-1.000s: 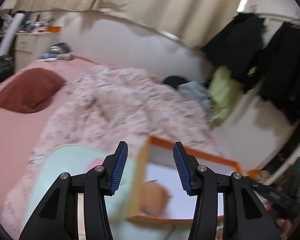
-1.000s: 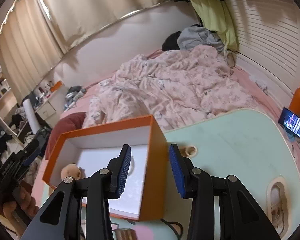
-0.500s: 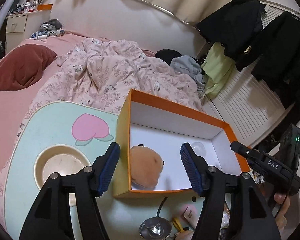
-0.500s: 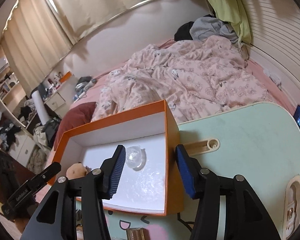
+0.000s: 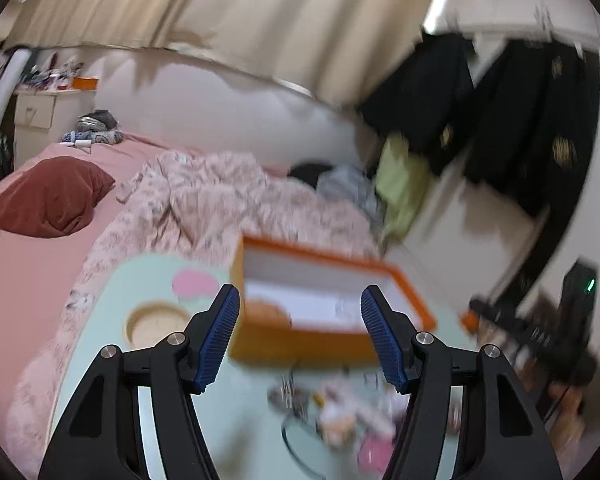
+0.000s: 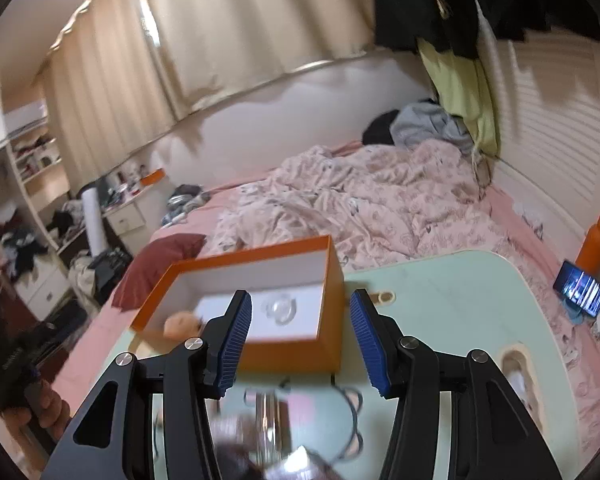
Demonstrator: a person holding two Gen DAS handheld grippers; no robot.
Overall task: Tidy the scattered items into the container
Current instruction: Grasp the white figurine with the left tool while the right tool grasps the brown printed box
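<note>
Left gripper [image 5: 300,342] and right gripper [image 6: 298,342] fingers apart, empty, above table [image 6: 452,304] before orange box [image 6: 300,354].

beige curtains [image 6: 204,40] hang above a white wall. a bed [image 5: 28,264] with a rumpled floral quilt [image 6: 380,208] and dark red pillow [image 5: 52,196] fills the room; white slatted panels [image 6: 556,128] line its right side.
</note>
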